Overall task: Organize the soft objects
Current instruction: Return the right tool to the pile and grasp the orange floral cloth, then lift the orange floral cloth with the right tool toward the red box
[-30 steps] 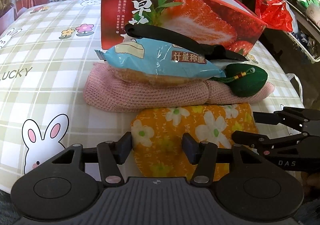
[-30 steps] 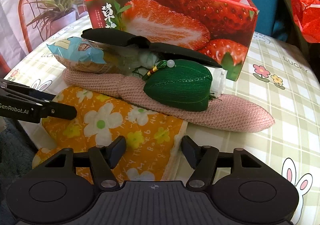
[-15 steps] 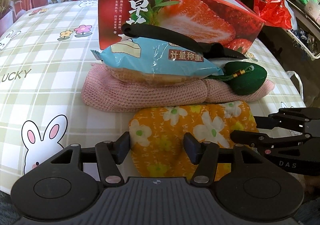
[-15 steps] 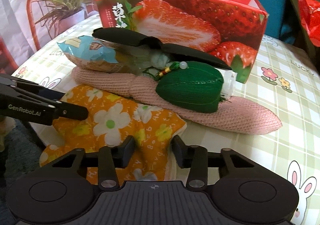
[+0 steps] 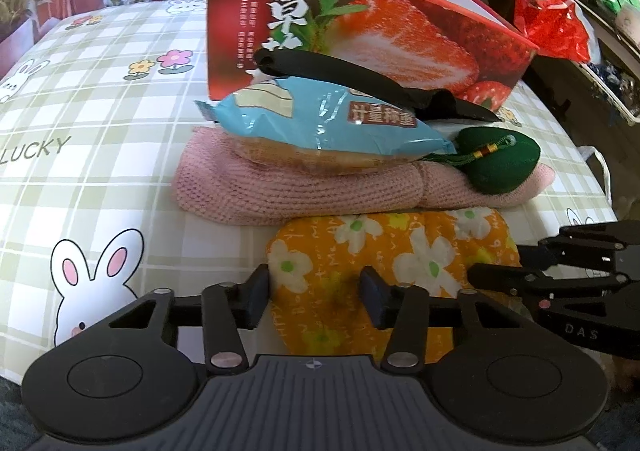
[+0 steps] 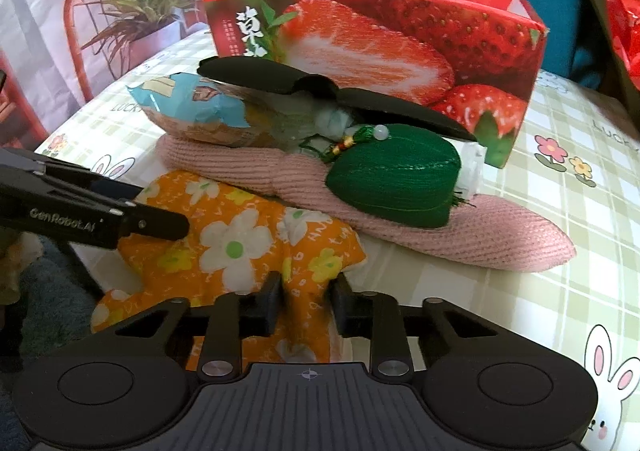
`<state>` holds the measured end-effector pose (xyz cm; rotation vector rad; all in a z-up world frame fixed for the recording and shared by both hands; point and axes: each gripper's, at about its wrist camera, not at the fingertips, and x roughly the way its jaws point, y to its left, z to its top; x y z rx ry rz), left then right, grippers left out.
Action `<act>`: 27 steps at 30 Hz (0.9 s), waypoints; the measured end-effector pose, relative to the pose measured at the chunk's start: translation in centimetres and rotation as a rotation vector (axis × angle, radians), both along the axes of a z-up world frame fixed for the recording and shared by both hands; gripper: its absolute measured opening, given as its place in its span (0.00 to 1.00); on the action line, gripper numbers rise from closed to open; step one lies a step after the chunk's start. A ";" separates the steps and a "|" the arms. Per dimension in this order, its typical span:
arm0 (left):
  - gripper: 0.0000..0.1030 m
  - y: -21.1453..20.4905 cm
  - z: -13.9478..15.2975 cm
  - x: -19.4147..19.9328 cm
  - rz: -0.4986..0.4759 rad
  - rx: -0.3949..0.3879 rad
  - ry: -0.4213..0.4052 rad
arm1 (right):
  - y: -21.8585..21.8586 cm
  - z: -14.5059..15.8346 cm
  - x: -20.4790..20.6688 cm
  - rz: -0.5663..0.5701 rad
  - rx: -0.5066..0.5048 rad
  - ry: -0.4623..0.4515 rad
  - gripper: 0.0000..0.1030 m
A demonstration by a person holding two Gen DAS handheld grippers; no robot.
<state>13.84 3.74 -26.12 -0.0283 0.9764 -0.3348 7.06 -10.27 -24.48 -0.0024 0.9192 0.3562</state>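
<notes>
Pinching the orange floral cloth (image 6: 256, 247) at both near corners.

The right gripper (image 6: 306, 301) has just clamped a bunched fold; the left gripper (image 5: 314, 297), jaws just narrowing, presses the cloth's other corner, likely to lift it flat. It lies before the pink knit (image 5: 304, 191), snack bag (image 5: 320, 123) and strawberry box (image 5: 360, 23).

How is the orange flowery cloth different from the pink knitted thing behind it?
The orange cloth is thin, printed with white and yellow flowers; the pink knit is thick, plain and ribbed. The orange cloth is bunched up, with nothing on top; the pink knit lies long and flat under a blue snack bag and a green pouch. Both grippers' fingers have just been closing on the orange cloth; none touch the pink knit. Both are soft and lie on the checked tablecloth.
</notes>
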 end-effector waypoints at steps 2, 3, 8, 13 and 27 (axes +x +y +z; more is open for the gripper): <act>0.29 0.2 0.1 0.0 -0.003 -0.026 0.006 | 0.1 0.1 -0.1 0.007 0.001 0.001 0.19; 0.27 0.2 0.1 0.0 -0.008 -0.031 0.005 | 0.1 0.2 -0.1 0.006 0.001 0.001 0.18; 0.15 -0.1 0.5 -0.5 -0.038 -0.047 -0.011 | -0.4 1.0 -0.5 -0.007 0.013 -0.020 0.16; 0.13 -0.5 1.7 -1.5 -0.069 -0.051 -0.058 | -0.6 2.0 -1.0 -0.009 0.015 -0.052 0.16; 0.13 -1.5 7.7 -5.2 -0.167 -0.074 -0.354 | -2.2 6.0 -3.2 -0.060 0.048 -0.198 0.16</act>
